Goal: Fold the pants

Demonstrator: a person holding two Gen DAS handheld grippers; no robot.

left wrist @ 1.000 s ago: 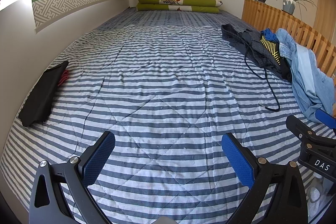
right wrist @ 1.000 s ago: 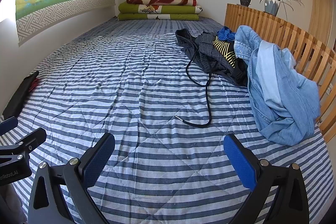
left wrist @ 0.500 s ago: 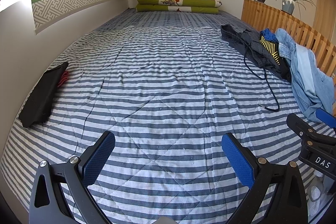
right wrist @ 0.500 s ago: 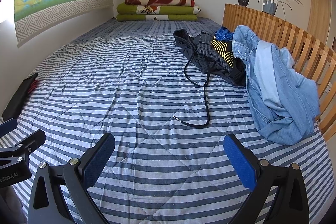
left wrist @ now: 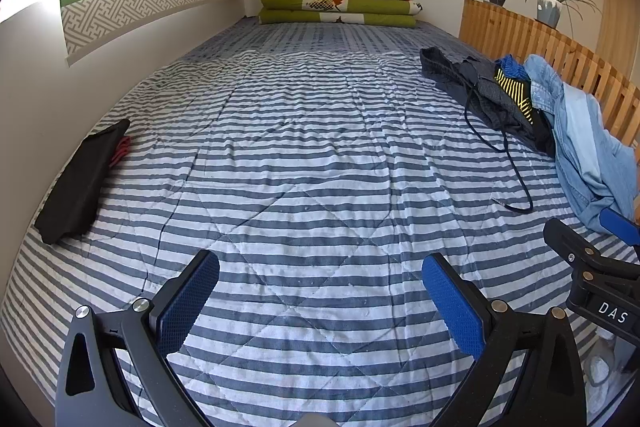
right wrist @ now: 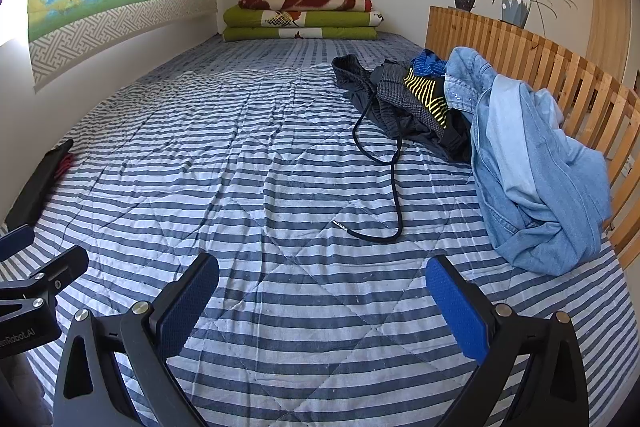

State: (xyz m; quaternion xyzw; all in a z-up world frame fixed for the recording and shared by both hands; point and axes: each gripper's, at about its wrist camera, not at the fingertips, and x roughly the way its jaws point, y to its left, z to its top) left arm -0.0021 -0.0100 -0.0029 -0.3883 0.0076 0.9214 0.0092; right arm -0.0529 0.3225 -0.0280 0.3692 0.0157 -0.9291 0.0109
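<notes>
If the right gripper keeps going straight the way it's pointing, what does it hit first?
Probably the striped quilt: the open right gripper points slightly down at bare bedding. The black cord lies just right of that line, so depth is uncertain.

blue-white striped quilt [right wrist: 280, 187], light blue jeans [right wrist: 532, 187]

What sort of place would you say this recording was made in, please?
Most likely a bedroom: a bed with a striped quilt, folded blankets stacked at its far end, and a pile of clothes including a denim garment.

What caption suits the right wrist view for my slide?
Open right gripper over striped bed, facing unfolded jeans.
</notes>
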